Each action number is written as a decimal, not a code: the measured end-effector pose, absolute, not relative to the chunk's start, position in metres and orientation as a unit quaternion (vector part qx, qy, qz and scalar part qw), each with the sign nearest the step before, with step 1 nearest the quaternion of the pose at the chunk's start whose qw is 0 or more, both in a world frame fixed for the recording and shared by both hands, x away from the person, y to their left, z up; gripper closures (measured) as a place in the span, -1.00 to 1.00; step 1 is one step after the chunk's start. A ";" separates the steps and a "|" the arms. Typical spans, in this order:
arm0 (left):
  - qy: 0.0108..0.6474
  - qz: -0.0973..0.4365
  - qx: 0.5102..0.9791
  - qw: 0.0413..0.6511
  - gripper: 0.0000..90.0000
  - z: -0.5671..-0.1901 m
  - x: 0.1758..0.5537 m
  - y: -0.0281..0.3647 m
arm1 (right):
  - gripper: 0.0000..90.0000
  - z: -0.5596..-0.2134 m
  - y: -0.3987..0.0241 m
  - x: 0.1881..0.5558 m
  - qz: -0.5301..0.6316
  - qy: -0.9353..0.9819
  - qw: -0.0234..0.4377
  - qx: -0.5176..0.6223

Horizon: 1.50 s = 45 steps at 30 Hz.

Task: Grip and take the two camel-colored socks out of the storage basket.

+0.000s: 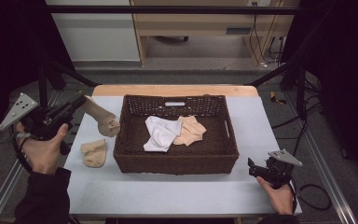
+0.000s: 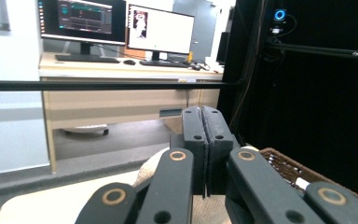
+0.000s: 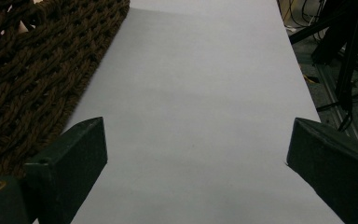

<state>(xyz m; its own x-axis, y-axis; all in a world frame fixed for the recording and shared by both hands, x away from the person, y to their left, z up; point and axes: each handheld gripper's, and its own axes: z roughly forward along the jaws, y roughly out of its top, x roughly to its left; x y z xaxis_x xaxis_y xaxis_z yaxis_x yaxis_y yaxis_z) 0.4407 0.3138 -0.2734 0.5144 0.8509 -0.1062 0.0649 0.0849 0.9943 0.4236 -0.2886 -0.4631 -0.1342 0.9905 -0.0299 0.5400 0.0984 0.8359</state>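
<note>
Sock (image 1: 100,116) in left gripper (image 1: 80,101)

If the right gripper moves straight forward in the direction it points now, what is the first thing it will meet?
Probably nothing soon. The right gripper is open and points along the bare table, with the wicker basket beside its path. The way looks free to the table's far edge, though depth is hard to judge.

No readable text, labels or numbers; monitor (image 2: 81,21) contents too blurred.
</note>
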 end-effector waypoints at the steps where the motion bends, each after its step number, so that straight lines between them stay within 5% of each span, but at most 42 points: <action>1: 0.385 0.314 0.600 0.627 0.98 -0.277 0.440 0.318 | -0.88 -0.463 -0.289 0.424 0.349 0.667 0.323 0.574; 19: 0.466 0.280 0.643 0.539 0.98 -0.358 0.448 0.354 | -0.88 -0.463 -0.288 0.423 0.348 0.668 0.323 0.573; 38: 0.494 0.238 0.729 0.411 0.95 -0.438 0.479 0.324 | -0.88 -0.464 -0.287 0.424 0.346 0.672 0.323 0.569; 41: 0.496 0.241 0.727 0.409 0.81 -0.440 0.478 0.325 | -0.88 -0.464 -0.287 0.423 0.346 0.671 0.322 0.572; 45: 0.499 0.242 0.715 0.424 0.35 -0.440 0.474 0.327 | -0.88 -0.464 -0.288 0.423 0.347 0.671 0.324 0.570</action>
